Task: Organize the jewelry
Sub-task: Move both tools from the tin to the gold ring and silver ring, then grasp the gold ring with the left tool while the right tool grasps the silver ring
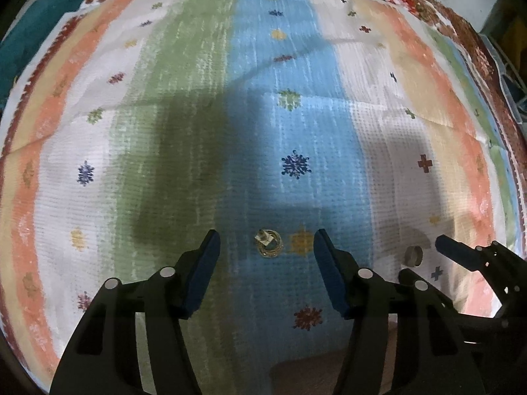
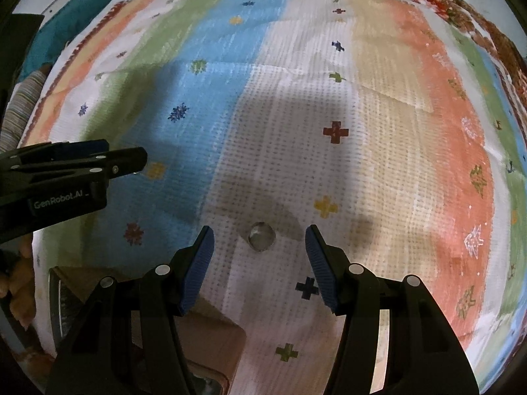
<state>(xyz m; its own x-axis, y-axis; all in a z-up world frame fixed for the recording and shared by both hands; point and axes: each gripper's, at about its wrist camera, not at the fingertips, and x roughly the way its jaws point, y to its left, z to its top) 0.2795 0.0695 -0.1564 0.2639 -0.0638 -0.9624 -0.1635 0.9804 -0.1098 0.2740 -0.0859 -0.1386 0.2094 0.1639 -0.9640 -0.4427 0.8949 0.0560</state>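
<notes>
A: Where does the ring (image 1: 268, 243) lie from the left gripper (image 1: 266, 247)?

B: In the left wrist view it sits low in the centre of the frame, on the blue stripe of the striped cloth (image 1: 296, 65), just between the two blue pads. The jaws stand apart on both sides of it and the pads do not touch it, so the gripper holds nothing.

A: And the right gripper (image 2: 260, 240)?

B: It is the same picture there. A small round piece (image 2: 261, 236), maybe a ring seen from above, lies on the white stripe at the lower centre of the right wrist view, between the released jaws, with cloth showing on each side.

A: Which hand is nearer to which piece?

B: Each gripper is over its own piece. In the left view the round piece (image 1: 414, 255) appears at the lower right, beside the right gripper's finger, well apart from the left pads.

A: Has the ring a long axis?

B: Hardly; it looks round, with a small stone part toward the upper left. Probably any closing direction will do.
</notes>
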